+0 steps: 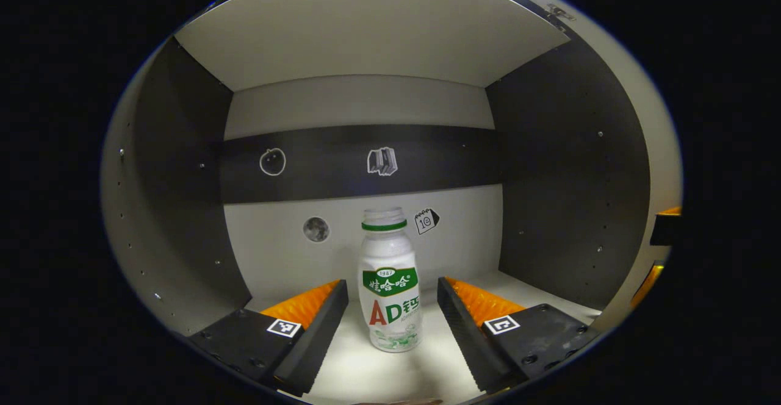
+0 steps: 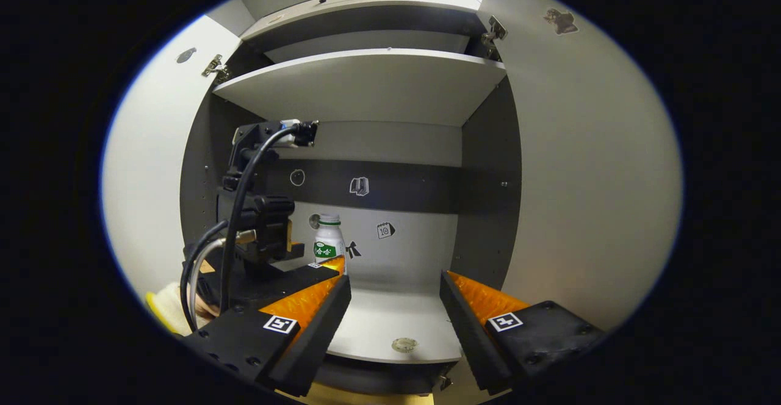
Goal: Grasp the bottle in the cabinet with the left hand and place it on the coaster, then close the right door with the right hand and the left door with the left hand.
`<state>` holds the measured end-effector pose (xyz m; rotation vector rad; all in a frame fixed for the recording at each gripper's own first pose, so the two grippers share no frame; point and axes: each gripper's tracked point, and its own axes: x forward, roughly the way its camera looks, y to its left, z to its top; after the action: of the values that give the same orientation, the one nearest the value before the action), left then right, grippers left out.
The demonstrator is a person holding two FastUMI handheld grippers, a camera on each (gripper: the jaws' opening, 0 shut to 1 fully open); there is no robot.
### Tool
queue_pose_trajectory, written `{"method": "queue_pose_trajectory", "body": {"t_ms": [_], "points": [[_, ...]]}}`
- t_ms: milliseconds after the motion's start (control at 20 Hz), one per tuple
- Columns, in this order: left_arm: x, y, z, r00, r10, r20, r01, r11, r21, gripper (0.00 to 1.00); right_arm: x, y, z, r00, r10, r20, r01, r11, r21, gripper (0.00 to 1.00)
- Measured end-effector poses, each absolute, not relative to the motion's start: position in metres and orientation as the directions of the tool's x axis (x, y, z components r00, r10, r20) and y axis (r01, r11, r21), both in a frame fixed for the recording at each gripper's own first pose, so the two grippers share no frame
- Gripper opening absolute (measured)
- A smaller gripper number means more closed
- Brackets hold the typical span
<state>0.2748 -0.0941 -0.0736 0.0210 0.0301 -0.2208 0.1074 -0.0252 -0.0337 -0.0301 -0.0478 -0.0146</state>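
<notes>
Left gripper (image 1: 392,307) stood inside cabinet (image 1: 549,210), fingers spread wide, bottle (image 1: 389,283) upright between them at lower centre of left gripper view, touching neither finger. Bottle rested on cabinet floor near back wall, white with green cap ring and green label.

Right gripper (image 2: 393,307) hung outside cabinet, jaws apart, holding nothing. In right gripper view, left gripper (image 2: 323,265) sat left of centre, bottle (image 2: 329,240) just beyond it. Right door (image 2: 586,179) and left door (image 2: 152,179) swung open.
</notes>
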Motion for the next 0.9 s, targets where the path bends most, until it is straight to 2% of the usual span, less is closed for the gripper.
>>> {"method": "queue_pose_trajectory", "body": {"t_ms": [900], "points": [[0.323, -0.097, -0.09, 0.984, -0.174, -0.033, 0.176, 0.983, 0.058, 0.94, 0.125, -0.029, -0.053, 1.0, -0.005, 0.007, 0.005, 0.999, -0.047, 0.98]]}}
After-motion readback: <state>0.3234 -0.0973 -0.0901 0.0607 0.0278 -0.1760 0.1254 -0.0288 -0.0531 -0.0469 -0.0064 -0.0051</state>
